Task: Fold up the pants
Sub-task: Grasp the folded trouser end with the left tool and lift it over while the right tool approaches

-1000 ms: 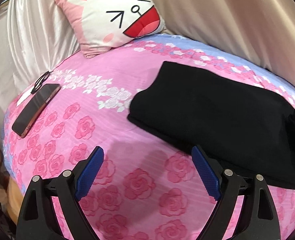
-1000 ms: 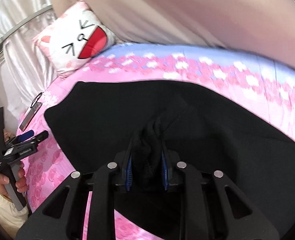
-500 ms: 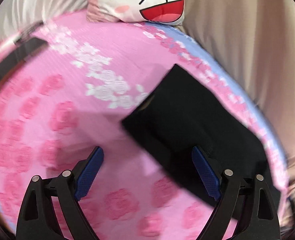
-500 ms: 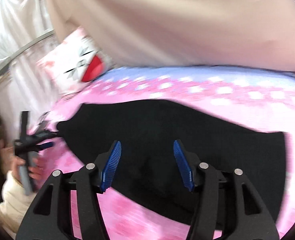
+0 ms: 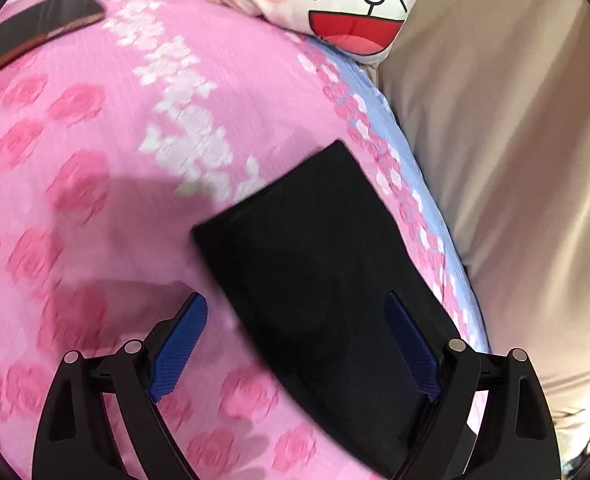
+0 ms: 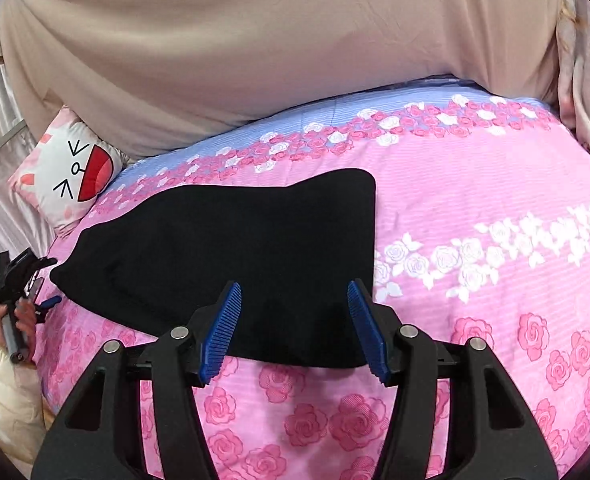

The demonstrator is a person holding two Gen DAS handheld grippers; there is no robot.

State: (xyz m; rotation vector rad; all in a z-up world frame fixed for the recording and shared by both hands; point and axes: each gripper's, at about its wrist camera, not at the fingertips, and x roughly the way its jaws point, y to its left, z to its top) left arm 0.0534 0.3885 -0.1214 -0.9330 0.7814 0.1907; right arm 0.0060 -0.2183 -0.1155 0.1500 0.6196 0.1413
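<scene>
The black pants [image 6: 231,256] lie folded flat on the pink rose bedspread [image 6: 495,320]. In the left wrist view the pants [image 5: 319,272] run from the middle down to the lower right. My left gripper [image 5: 295,340] is open and empty, above the near end of the pants, its right finger over the cloth. My right gripper [image 6: 295,328] is open and empty, above the pants' near right edge. The left gripper [image 6: 19,280] also shows at the far left of the right wrist view, beside the pants' left end.
A white and pink cartoon-face pillow [image 5: 355,4] lies at the head of the bed, also seen in the right wrist view [image 6: 71,172]. A dark phone [image 5: 39,28] and a cord lie at the top left. Beige curtain [image 6: 255,40] hangs along the far side.
My right gripper has let go of the pants, opened and drawn back. My left gripper has swung to the right and now hovers over the pants' end.
</scene>
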